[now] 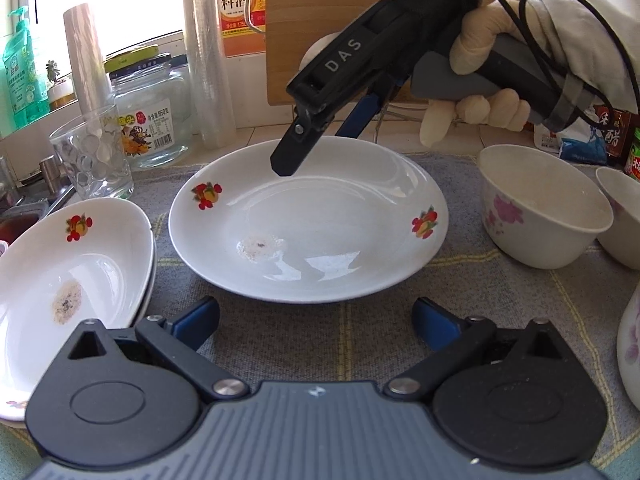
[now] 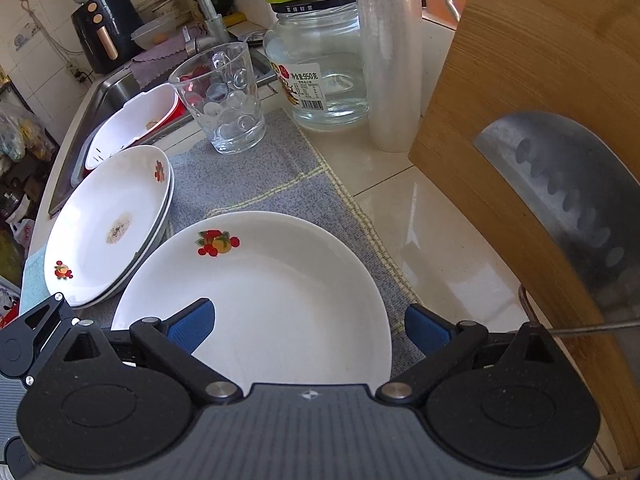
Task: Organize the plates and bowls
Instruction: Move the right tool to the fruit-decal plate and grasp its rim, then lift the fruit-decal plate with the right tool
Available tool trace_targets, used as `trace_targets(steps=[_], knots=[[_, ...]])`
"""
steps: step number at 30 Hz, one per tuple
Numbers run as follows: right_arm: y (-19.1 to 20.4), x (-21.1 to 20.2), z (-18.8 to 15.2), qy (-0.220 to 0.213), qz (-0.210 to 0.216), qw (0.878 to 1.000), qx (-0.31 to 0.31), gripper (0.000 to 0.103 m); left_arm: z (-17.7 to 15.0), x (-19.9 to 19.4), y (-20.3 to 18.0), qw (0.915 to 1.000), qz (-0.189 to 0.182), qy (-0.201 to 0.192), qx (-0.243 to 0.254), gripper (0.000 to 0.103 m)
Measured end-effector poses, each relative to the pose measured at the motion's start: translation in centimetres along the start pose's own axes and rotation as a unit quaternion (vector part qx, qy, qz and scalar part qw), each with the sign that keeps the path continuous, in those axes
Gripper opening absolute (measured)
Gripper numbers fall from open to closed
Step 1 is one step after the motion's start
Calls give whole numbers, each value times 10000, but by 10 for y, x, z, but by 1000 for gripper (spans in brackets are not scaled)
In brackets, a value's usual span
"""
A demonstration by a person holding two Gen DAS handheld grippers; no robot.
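Note:
A white plate with fruit prints point(image 1: 308, 224) lies on the grey mat, in front of my open left gripper point(image 1: 316, 322). It also shows in the right wrist view point(image 2: 272, 296). My open right gripper point(image 2: 310, 326) hovers over the plate's far rim, one finger over the plate, the other outside it; it shows in the left wrist view point(image 1: 320, 144). A stack of similar plates point(image 1: 60, 280) sits at the left, also in the right wrist view point(image 2: 112, 224). Two floral bowls point(image 1: 544, 212) point(image 1: 624, 216) stand at the right.
A drinking glass point(image 2: 220, 96), a glass jar point(image 2: 320, 64) and a cling-film roll point(image 2: 392, 52) stand behind the mat. A wooden cutting board point(image 2: 532, 120) with a cleaver point(image 2: 580, 216) leans at the right. The sink point(image 2: 120, 92) holds a white dish. Another floral vessel point(image 1: 630, 344) is at the far right.

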State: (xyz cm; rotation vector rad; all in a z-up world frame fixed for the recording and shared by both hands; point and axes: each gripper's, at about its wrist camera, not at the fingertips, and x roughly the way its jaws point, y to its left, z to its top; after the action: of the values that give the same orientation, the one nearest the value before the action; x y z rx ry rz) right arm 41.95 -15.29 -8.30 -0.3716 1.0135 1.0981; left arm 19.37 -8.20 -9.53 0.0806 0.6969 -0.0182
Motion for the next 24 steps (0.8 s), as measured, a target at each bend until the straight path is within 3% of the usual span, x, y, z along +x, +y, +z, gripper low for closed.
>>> trace_targets(steps=[3, 6, 11, 24], knots=[[-4, 5, 3, 49, 140, 9999, 45, 88, 1, 1, 1, 10000, -3, -25, -9, 100], [-5, 8, 4, 97, 230, 9997, 46, 84, 3, 1, 2, 10000, 7, -64, -33, 98], [-14, 11, 6, 145, 425, 9989, 133, 81, 4, 2, 3, 9999, 7, -101, -54, 94], [-20, 7, 4, 172, 666, 9970, 357, 80, 5, 5, 6, 10000, -39, -13, -14, 93]])
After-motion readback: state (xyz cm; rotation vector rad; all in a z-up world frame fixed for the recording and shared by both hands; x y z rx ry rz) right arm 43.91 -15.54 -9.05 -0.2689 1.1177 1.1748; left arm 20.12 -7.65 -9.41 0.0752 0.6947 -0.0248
